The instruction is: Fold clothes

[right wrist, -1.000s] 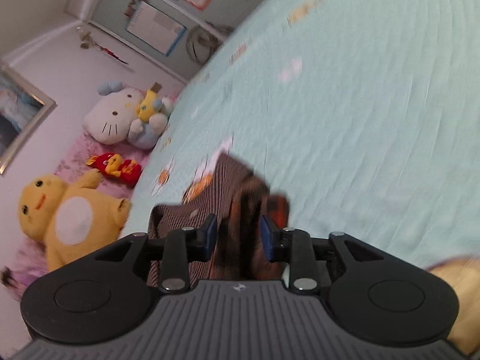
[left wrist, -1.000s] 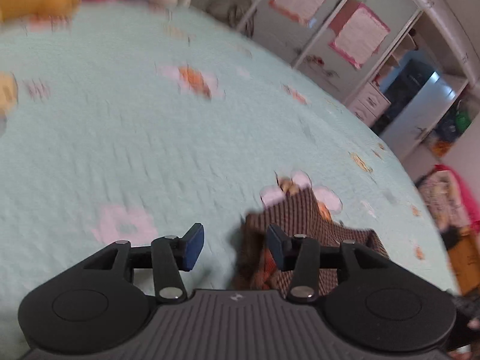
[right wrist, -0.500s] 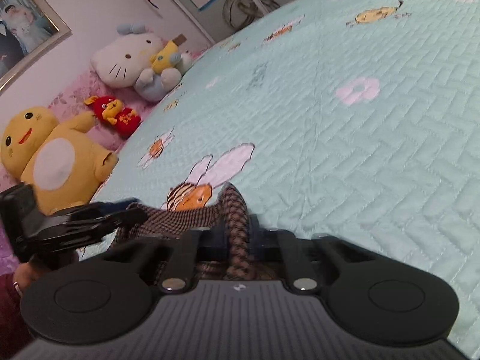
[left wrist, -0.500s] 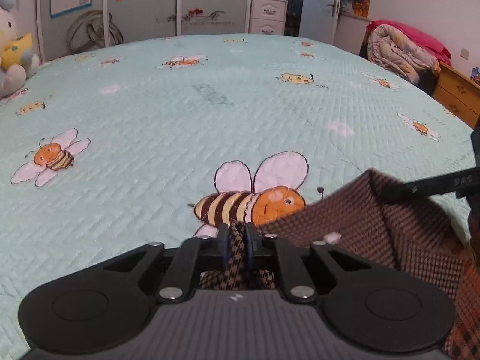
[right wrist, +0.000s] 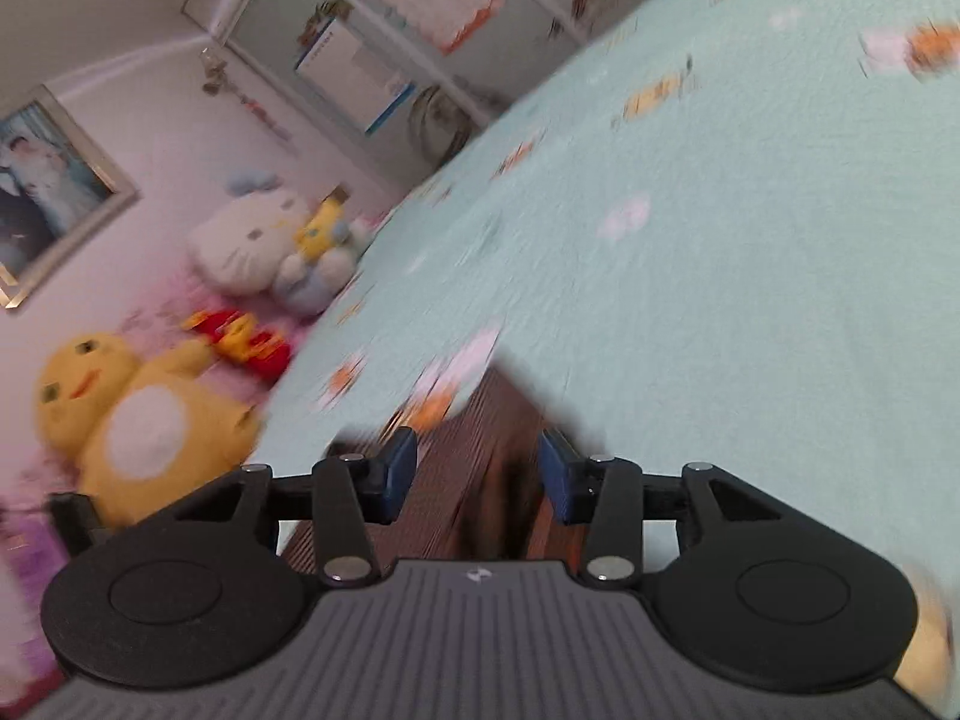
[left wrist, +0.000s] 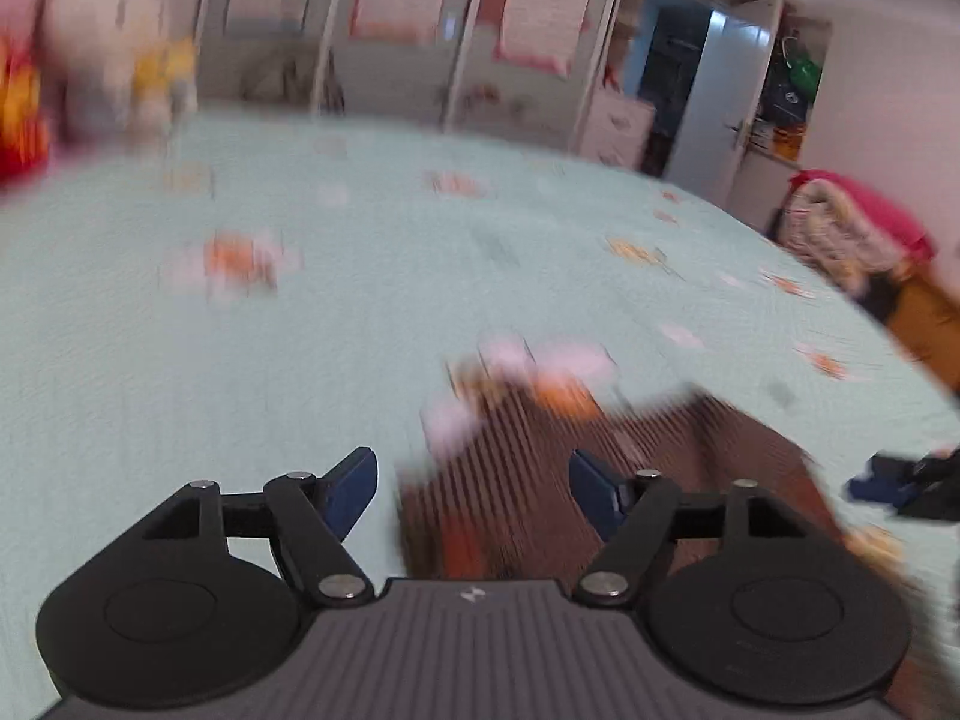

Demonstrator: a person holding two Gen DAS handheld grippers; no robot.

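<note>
A brown houndstooth garment (left wrist: 570, 456) lies in a folded heap on the mint green bedspread (left wrist: 300, 312), over a printed bee. My left gripper (left wrist: 474, 489) is open above its near edge, blue pads apart, holding nothing. In the right wrist view the same garment (right wrist: 480, 480) lies below my right gripper (right wrist: 477, 477), which is also open with nothing between its pads. The other gripper (left wrist: 906, 480) shows blurred at the right edge of the left wrist view. Both views are motion-blurred.
Plush toys sit at the bed's head: a yellow one (right wrist: 138, 420), a white cat (right wrist: 258, 246) and a red one (right wrist: 240, 342). Wardrobe doors (left wrist: 420, 30) with posters stand behind the bed. A pile of bedding (left wrist: 852, 234) lies on a wooden cabinet at right.
Half a second ago both grippers were shut on folds of the garment; now both have opened, let it go and lifted away. The garment lies on the bedspread.
</note>
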